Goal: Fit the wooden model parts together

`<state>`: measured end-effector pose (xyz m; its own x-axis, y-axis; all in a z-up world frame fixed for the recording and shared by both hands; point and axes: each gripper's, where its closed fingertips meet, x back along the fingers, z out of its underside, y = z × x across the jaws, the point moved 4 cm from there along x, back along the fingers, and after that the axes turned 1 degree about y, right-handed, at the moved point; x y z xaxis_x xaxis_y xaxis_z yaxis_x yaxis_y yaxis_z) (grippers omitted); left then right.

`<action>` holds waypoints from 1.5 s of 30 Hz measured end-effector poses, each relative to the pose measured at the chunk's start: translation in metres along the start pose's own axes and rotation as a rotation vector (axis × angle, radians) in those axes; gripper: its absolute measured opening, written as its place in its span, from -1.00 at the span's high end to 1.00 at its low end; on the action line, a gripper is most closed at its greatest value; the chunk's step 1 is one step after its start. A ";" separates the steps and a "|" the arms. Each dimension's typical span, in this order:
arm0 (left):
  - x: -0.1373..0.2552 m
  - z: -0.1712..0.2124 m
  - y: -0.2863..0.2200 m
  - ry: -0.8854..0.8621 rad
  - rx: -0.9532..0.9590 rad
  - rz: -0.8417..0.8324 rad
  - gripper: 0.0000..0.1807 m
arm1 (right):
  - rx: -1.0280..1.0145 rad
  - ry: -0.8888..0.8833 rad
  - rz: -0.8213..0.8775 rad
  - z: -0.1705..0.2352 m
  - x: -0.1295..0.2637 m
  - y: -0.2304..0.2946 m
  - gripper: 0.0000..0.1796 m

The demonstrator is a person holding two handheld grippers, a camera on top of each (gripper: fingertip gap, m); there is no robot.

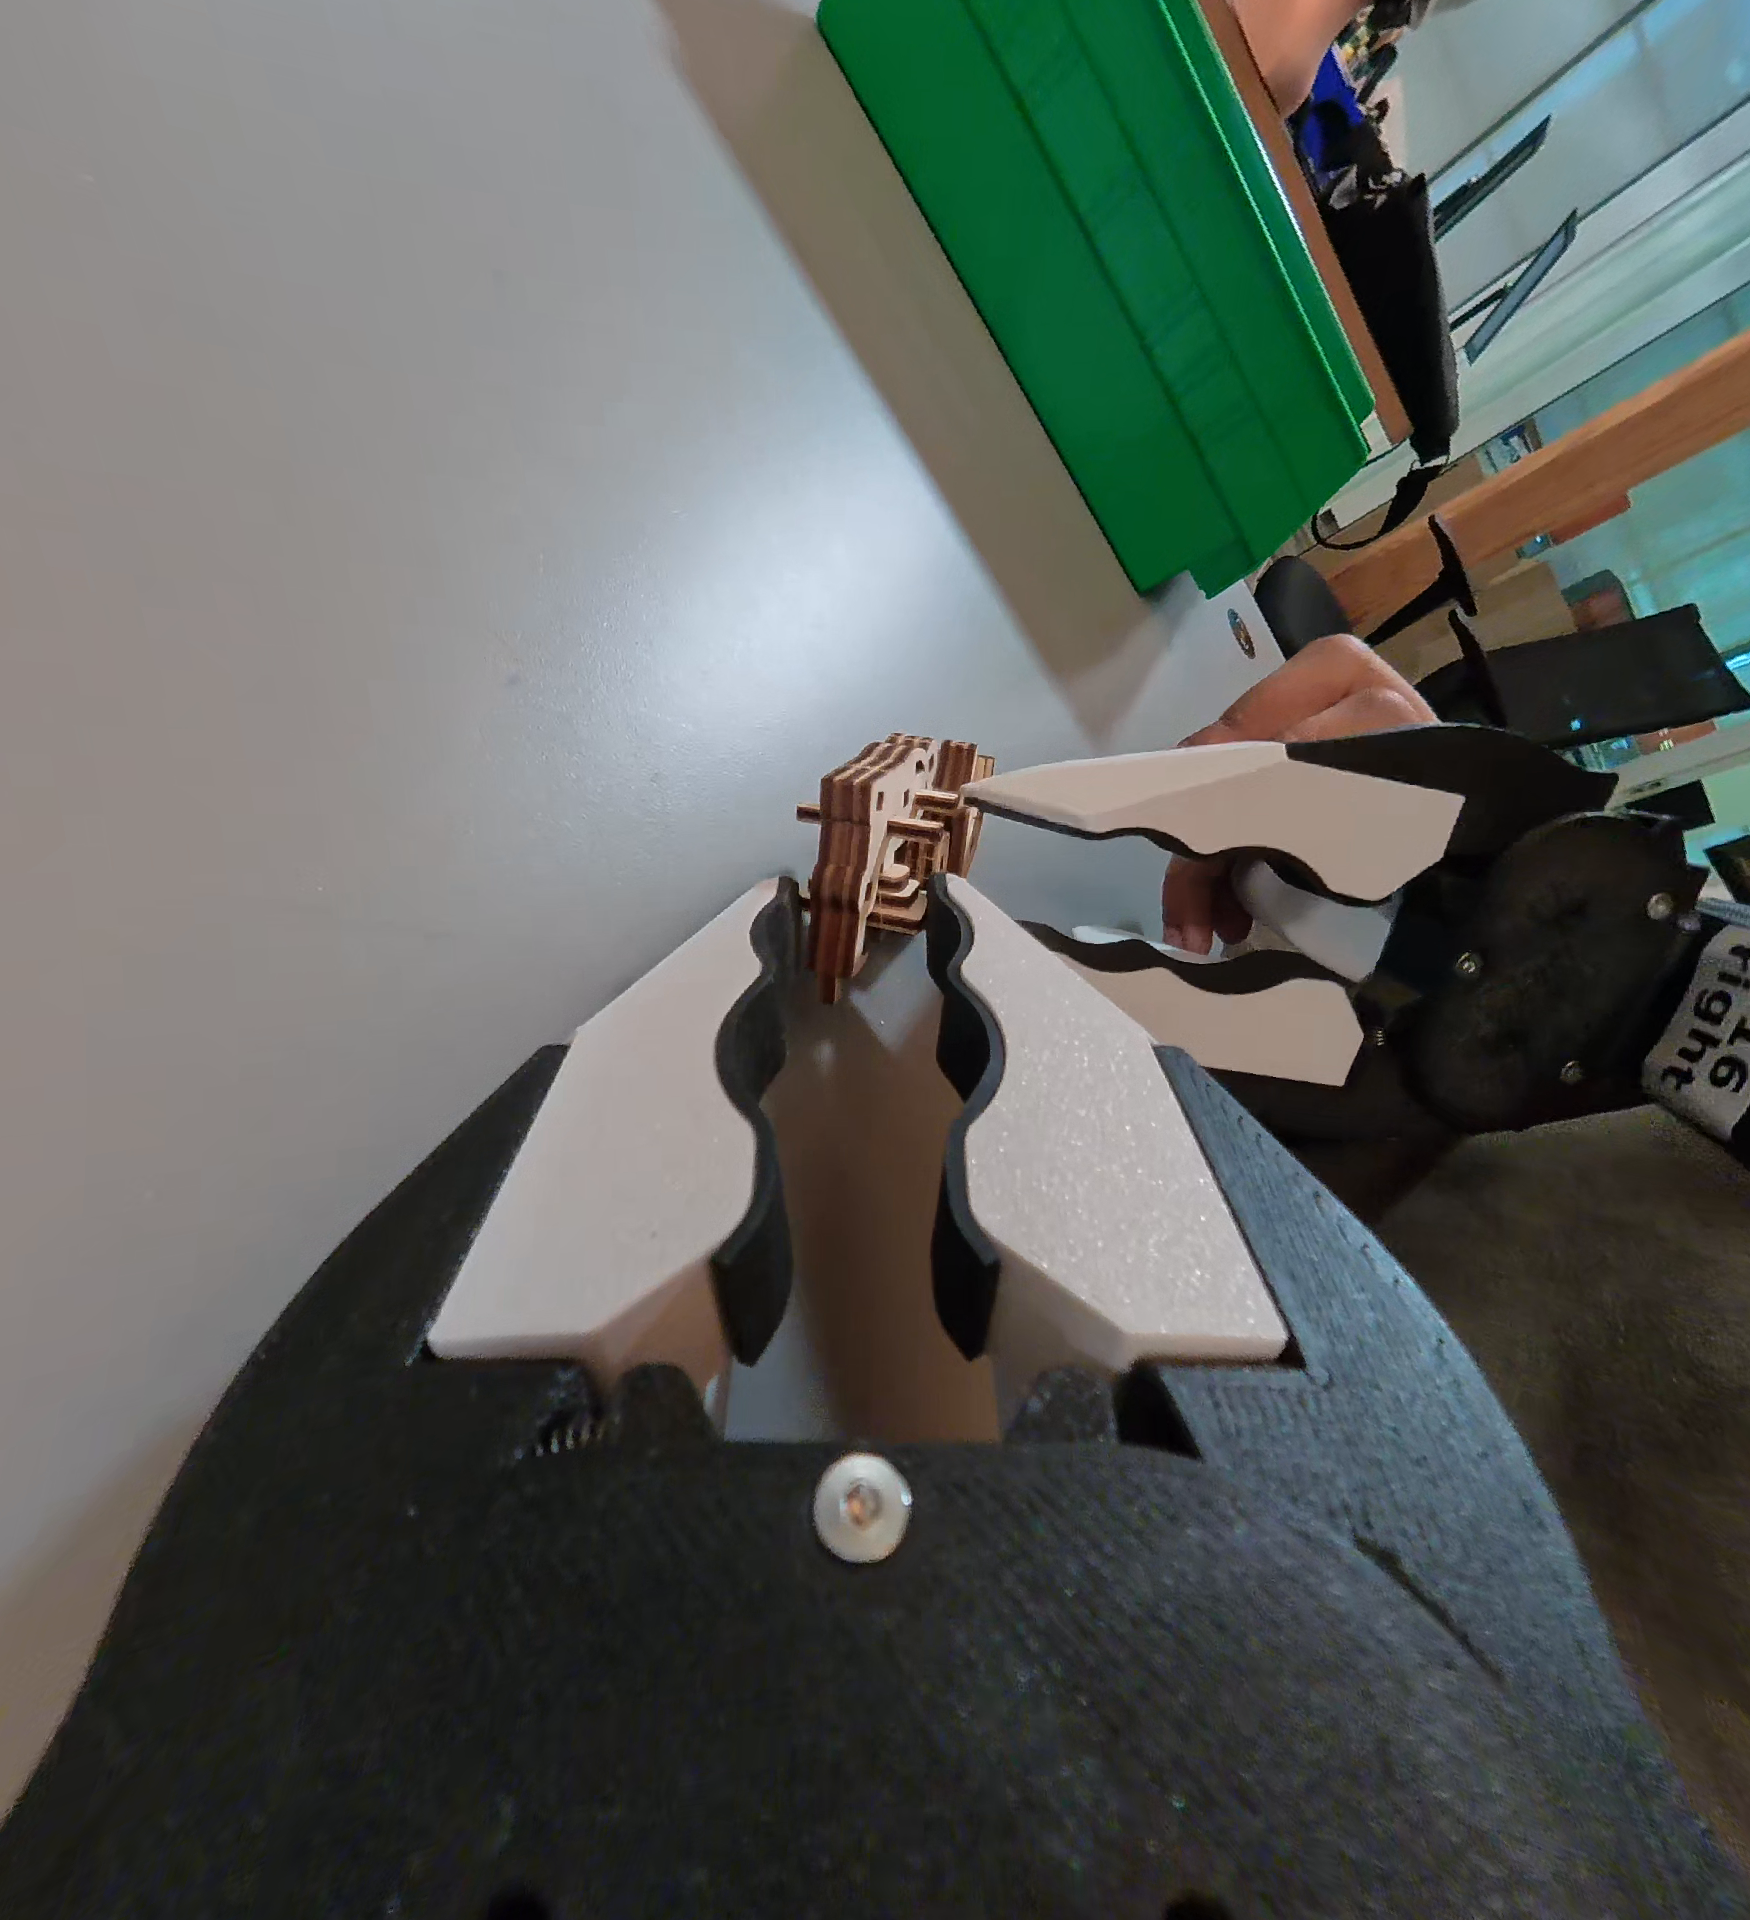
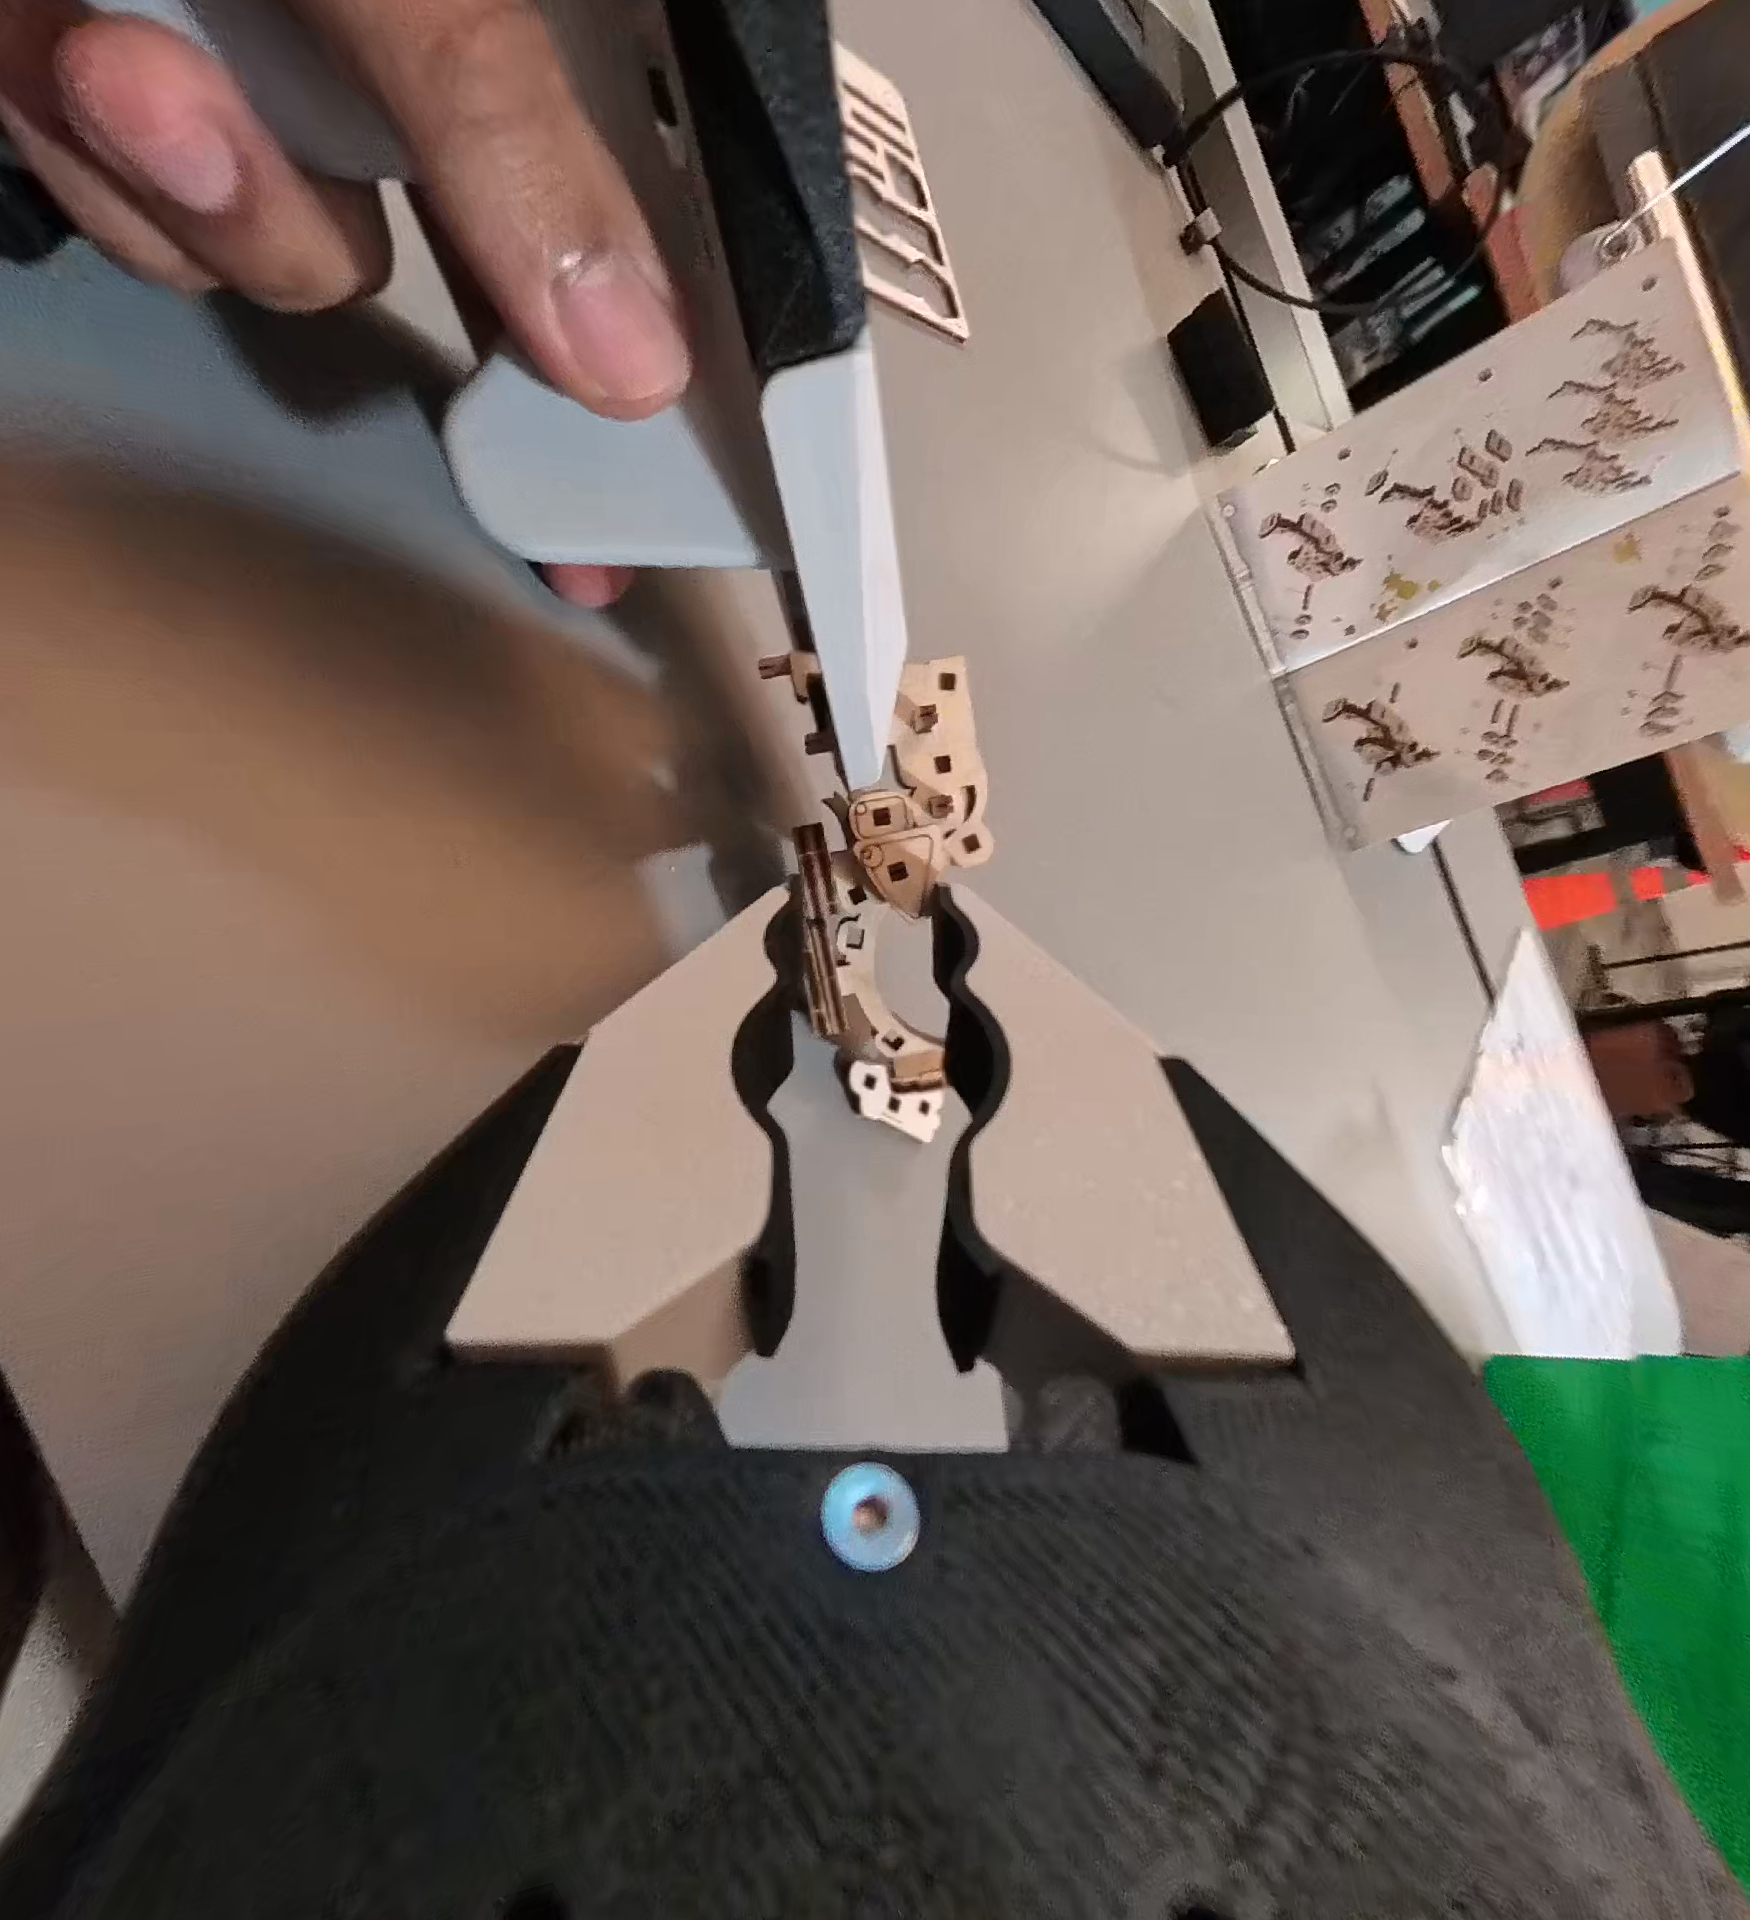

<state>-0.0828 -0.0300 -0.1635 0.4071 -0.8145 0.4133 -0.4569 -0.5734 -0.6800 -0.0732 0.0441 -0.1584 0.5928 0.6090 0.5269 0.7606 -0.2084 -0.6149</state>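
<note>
A small layered wooden model is held up over the grey table. My left gripper is shut on it, one fingertip on each side. My right gripper comes in from the right, and its upper finger touches the model's right side with its tip. In the right wrist view the model sits between the tips of my right gripper, which is shut on its lower ring-shaped part. A left gripper finger comes down from above onto the model's upper part.
A green box lies at the table's far edge and also shows in the right wrist view. A wooden sheet with cut-outs lies on the table. A patterned panel stands at the right. A hand holds the left gripper.
</note>
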 end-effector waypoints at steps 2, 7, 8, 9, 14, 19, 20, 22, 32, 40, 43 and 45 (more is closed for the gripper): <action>0.000 0.000 0.000 0.000 -0.002 -0.003 0.76 | -0.047 -0.001 -0.021 0.000 0.000 -0.001 0.75; 0.000 0.000 0.000 -0.002 0.006 0.001 0.76 | -0.063 0.004 -0.026 0.000 0.000 -0.001 0.75; 0.000 0.000 0.000 -0.002 0.007 0.001 0.76 | -0.071 0.004 -0.029 0.000 0.000 -0.001 0.75; 0.000 0.000 0.000 -0.003 0.006 0.000 0.76 | -0.079 0.004 -0.032 0.000 0.000 -0.001 0.76; 0.000 0.000 0.000 -0.004 0.006 0.000 0.76 | -0.094 0.009 -0.039 0.000 0.000 -0.002 0.76; 0.000 0.000 0.000 -0.014 0.009 0.006 0.76 | -0.123 -0.004 -0.058 -0.001 0.001 -0.002 0.75; 0.001 -0.001 0.000 -0.019 0.014 0.009 0.76 | -0.131 -0.013 -0.064 -0.001 0.001 -0.001 0.75; 0.000 -0.001 -0.001 -0.025 0.018 0.016 0.76 | -0.130 -0.038 -0.069 -0.001 0.002 -0.002 0.74; 0.000 -0.001 -0.001 -0.023 -0.007 -0.003 0.77 | -0.068 -0.068 -0.035 -0.002 0.006 -0.009 0.74; -0.001 0.001 -0.002 -0.020 -0.013 -0.010 0.77 | 0.033 -0.049 -0.013 -0.006 0.003 -0.006 0.86; 0.000 0.001 -0.001 -0.019 -0.015 -0.015 0.77 | 0.054 -0.045 -0.004 -0.006 0.002 -0.006 0.86; 0.000 0.001 -0.001 -0.017 -0.018 -0.016 0.77 | 0.062 -0.043 -0.004 -0.006 0.002 -0.005 0.86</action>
<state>-0.0814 -0.0290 -0.1631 0.4277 -0.8037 0.4137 -0.4642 -0.5880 -0.6624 -0.0744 0.0419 -0.1503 0.5772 0.6424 0.5041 0.7439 -0.1590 -0.6491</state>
